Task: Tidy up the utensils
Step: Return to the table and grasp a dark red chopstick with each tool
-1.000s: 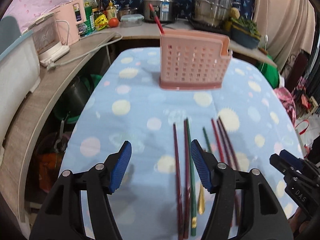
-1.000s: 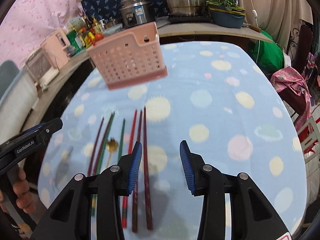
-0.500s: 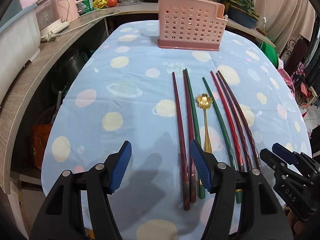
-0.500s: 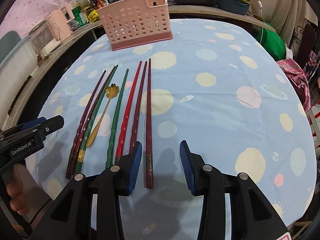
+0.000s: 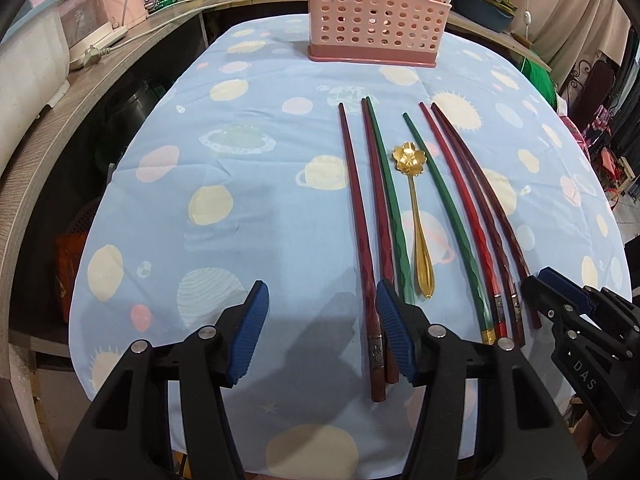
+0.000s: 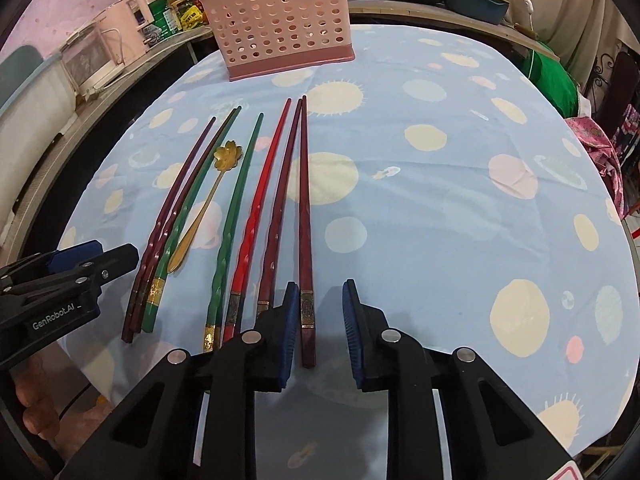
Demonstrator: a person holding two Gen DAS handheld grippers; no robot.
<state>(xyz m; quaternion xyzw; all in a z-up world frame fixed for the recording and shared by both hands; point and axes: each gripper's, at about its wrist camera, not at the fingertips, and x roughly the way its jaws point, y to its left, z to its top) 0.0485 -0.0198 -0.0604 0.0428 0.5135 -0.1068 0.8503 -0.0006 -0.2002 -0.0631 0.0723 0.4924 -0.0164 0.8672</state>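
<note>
Several red, maroon and green chopsticks (image 5: pixel 400 220) lie side by side on the blue dotted tablecloth (image 5: pixel 240 152), with a gold flower-bowl spoon (image 5: pixel 416 216) among them. They also show in the right wrist view: chopsticks (image 6: pixel 256 216), spoon (image 6: pixel 204 208). A pink perforated utensil basket (image 5: pixel 376 20) stands at the table's far end, also in the right view (image 6: pixel 280 28). My left gripper (image 5: pixel 320 332) is open, low at the near ends of the leftmost chopsticks. My right gripper (image 6: pixel 320 328) is open, its jaws either side of the rightmost maroon chopstick (image 6: pixel 306 240).
A wooden counter (image 5: pixel 56 128) curves along the left with white appliances (image 5: pixel 92 28), bottles and pots behind the basket. A green bundle (image 6: pixel 556 80) and pink cloth (image 6: pixel 604 148) lie beyond the table's right edge.
Both grippers have pulled back and down toward the near table edge; the chopsticks' near ends are now between or beside the fingers. Nothing was picked up.
</note>
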